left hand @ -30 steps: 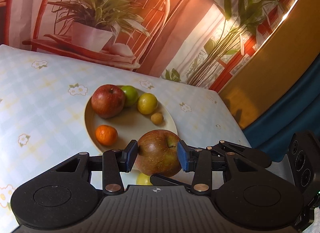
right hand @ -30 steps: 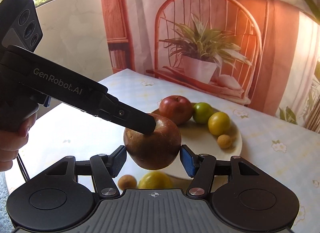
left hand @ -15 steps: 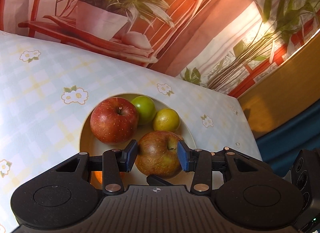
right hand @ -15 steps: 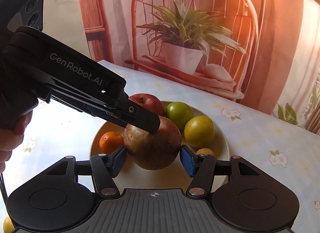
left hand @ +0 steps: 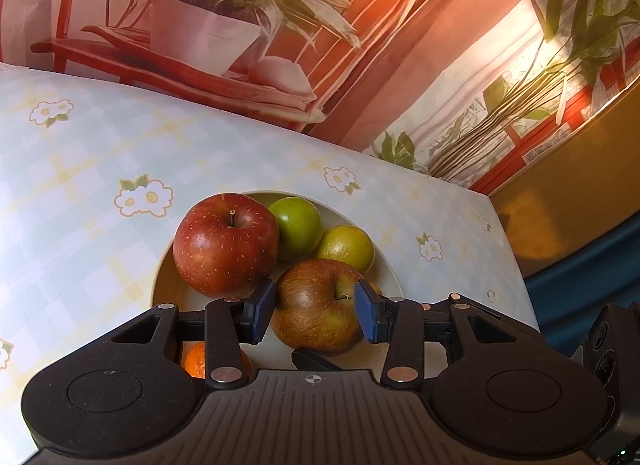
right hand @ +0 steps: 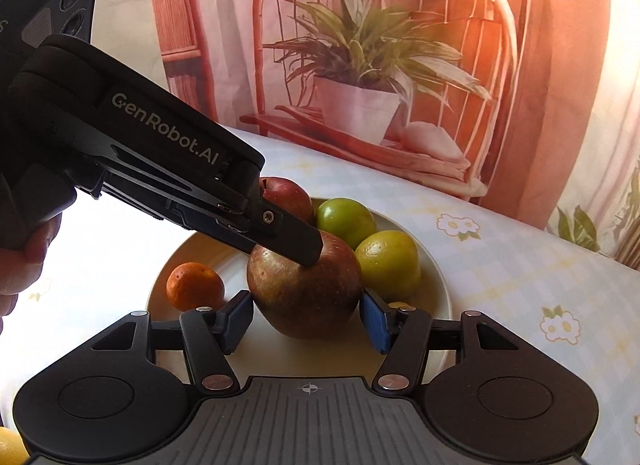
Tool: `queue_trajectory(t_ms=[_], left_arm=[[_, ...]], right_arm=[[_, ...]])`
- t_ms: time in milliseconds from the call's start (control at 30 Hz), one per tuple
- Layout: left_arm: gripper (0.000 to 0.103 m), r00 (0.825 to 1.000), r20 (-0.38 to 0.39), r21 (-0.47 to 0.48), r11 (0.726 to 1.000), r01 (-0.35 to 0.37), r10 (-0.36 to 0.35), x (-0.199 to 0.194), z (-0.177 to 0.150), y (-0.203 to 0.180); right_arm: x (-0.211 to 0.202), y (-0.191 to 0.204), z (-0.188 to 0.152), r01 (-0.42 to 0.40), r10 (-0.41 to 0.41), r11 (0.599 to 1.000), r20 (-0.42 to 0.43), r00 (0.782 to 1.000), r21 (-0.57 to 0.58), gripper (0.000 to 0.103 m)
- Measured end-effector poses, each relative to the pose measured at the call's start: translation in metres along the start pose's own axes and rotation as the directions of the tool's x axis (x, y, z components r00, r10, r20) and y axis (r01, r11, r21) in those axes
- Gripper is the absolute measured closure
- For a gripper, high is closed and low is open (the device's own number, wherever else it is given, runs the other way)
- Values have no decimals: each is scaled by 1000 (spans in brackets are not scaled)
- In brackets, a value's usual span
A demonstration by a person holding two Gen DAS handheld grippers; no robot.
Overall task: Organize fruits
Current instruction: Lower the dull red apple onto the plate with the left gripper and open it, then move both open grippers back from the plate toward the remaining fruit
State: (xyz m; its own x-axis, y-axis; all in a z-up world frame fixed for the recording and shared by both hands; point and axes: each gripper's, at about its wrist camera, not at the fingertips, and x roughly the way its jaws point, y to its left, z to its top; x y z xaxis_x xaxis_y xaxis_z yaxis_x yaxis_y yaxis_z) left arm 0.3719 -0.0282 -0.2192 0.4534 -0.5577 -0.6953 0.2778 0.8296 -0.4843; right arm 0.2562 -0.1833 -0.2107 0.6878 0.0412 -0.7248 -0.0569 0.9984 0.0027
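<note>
Table under a pale checked cloth with daisy prints (left hand: 144,197), a printed backdrop of a potted plant (right hand: 360,77) behind. Landmark: the cream plate (right hand: 436,285) mid-table.

On the plate: red apple (left hand: 226,243) at its far left, green fruit (left hand: 298,227) and yellow-green fruit (left hand: 346,247) at the far side, a small orange (right hand: 194,285) at the near left.

The brown russet apple (right hand: 302,285) hangs just above the plate's centre, held from two directions at once. Left gripper (left hand: 316,315): blue pads pressed on the apple's sides, clamped. Right gripper (right hand: 306,323): pads sit at the apple's flanks; contact looks likely but a sliver of gap on its left pad leaves it uncertain. In the right wrist view a finger of the left tool crosses over the apple's top.

Judgement: the double hold steadies a large, round, heavy fruit while it is lowered into the free middle of the plate. Touchdown not clearly visible. Another yellow fruit (right hand: 10,445) lies off the plate, near the right wrist view's lower left corner.
</note>
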Motion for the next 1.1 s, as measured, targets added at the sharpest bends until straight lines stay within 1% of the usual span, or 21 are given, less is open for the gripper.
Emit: queue_trajectory(t_ms=[233,400,633,900,1100], left_arm=[[58,1000,11,6,1000,-1,1,-5,-2,-1],[58,999,28,36,999,-31,30,-12,-3,-6],[57,998,39,51,997,-50,48,-21,-6,-7],[57,995,61,81,993,-87,82,-33,-12,-11],[56,989,93,118,985,-126,116,-50,-21,-11]], right_arm=[[0,1,1,19,-19,1000,17,1000,2,49],[1,3,0,30,-30,1000,17,999,3,48],[-3,6,3,50,-50,999,13,999,0,48],[-16,8,1,58,-59,998,22,998,14,47],[-35,14,-1,54,-55,998,51,997,35,47]])
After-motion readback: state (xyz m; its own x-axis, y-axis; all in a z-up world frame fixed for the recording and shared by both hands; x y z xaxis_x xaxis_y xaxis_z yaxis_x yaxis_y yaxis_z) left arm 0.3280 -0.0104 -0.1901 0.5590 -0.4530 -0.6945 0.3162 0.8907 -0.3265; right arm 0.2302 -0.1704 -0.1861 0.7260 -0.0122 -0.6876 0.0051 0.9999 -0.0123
